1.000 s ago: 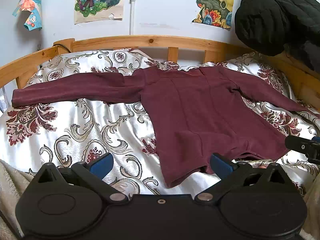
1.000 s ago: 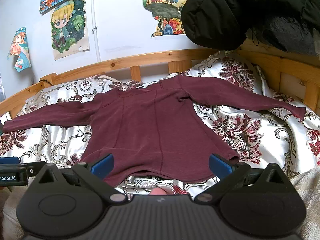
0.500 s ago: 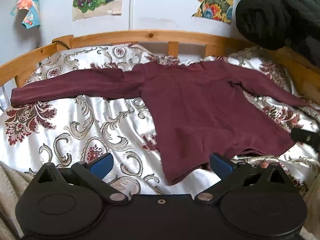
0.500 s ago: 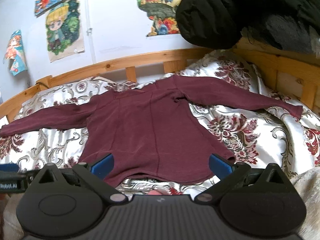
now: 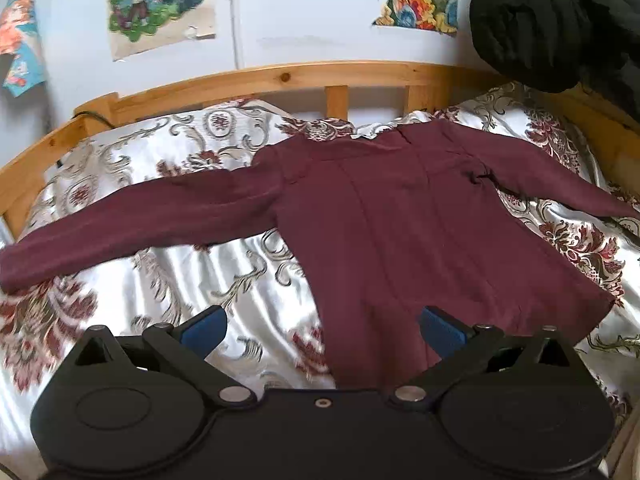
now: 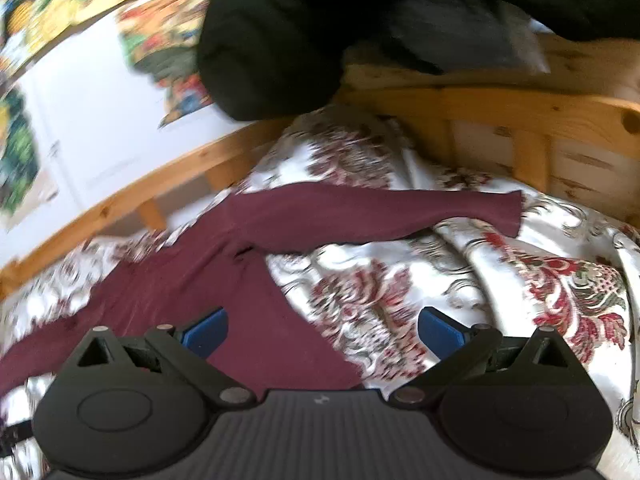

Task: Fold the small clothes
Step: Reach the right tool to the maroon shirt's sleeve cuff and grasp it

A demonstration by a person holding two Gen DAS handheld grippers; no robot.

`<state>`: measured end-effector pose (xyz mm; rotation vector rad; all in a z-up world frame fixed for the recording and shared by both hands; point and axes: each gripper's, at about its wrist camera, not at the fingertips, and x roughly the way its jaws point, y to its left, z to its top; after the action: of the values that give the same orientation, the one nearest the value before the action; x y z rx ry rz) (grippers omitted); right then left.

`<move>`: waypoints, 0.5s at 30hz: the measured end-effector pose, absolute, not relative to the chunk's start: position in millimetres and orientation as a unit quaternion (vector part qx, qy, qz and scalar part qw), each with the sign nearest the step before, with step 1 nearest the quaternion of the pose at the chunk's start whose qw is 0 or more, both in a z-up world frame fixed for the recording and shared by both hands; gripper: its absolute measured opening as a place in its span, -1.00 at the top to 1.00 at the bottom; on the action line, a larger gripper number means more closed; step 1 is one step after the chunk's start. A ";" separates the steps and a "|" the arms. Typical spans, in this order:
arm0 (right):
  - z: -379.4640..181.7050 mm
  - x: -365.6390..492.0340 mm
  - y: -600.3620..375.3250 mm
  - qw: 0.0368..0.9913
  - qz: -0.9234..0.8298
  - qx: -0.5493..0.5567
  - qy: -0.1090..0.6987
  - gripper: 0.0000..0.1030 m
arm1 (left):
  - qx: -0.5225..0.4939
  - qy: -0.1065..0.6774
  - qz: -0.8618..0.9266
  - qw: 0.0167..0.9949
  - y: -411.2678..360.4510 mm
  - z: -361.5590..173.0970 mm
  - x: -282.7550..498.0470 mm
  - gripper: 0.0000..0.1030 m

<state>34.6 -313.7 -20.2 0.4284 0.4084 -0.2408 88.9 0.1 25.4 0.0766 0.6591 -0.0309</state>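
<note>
**Shirt spread flat, no fold begun**

Bed: patterned satin cover, takes up most of both views. Wooden rail runs along the far side and, in the right wrist view, around the right end too. These rails bound any outward sweep. Black padded jacket hangs over the far right corner, above the rail.

Maroon long-sleeved shirt: lies face-flat in the middle of the bed, collar toward the far rail, hem toward the near edge. Both sleeves out straight to the sides. No crease or fold visible, so by my reading the whole job is left: sleeves in, then body doubled.

Right sleeve: cuff ends near the right-end rail, little spare room beyond it. Left sleeve: cuff reaches the picture's left edge; open cover in front of it.

Left tool: fingers spread wide, nothing between them, over the hem's left corner. Right tool: likewise spread and empty, angled toward the right sleeve; view blurred.
</note>
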 end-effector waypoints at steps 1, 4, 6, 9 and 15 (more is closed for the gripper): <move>-20.6 36.6 -320.2 0.948 -0.129 0.218 0.195 -1.00 | 0.044 0.326 -0.018 0.944 -0.8 25.5 96.7 -0.99; -20.9 44.1 -340.8 0.943 -0.163 0.230 0.178 -1.00 | 0.066 0.324 -0.029 0.943 -4.6 25.6 120.3 -0.99; -22.3 50.9 -356.2 0.937 -0.190 0.238 0.170 -1.00 | 0.070 0.314 -0.038 0.946 -7.0 24.8 133.3 -0.99; -27.2 63.6 -384.2 0.921 -0.235 0.263 0.163 -1.00 | 0.060 0.302 -0.047 0.950 -10.5 17.1 152.9 -0.99; -48.9 89.0 -441.1 0.871 -0.290 0.356 0.172 -1.00 | 0.040 0.323 -0.063 0.943 -13.5 -11.0 181.5 -0.99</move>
<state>89.0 -441.1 -48.9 0.7448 0.3596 -0.6067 181.5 -13.5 -11.0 0.0808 0.6592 -0.1289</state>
